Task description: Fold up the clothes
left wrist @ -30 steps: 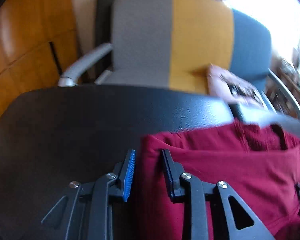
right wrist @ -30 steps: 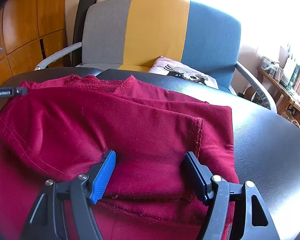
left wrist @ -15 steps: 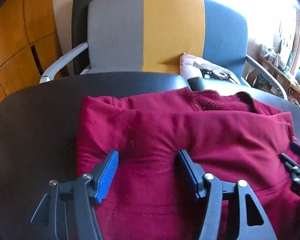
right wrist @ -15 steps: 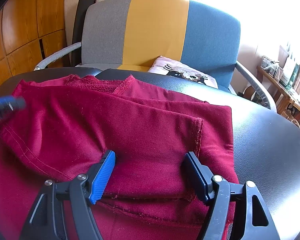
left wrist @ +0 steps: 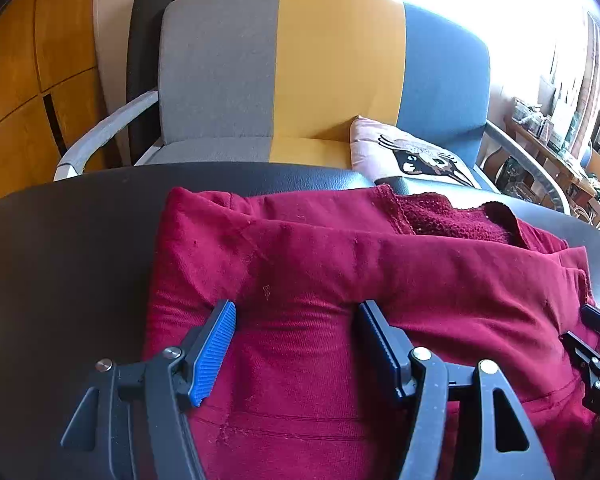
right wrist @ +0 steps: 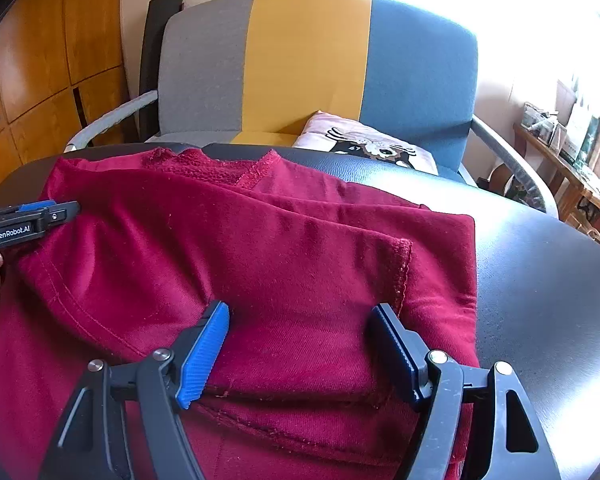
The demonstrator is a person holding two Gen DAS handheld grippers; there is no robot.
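The red garment (left wrist: 340, 280) lies folded on the black tabletop (left wrist: 60, 260), directly under both grippers. The left gripper (left wrist: 296, 324) and the right gripper (right wrist: 300, 328) both stand with jaws spread wide above the cloth, pinching nothing.

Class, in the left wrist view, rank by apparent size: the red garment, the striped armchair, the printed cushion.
1. red garment, though it lies nearest the camera, so unsure against the chair
2. striped armchair
3. printed cushion
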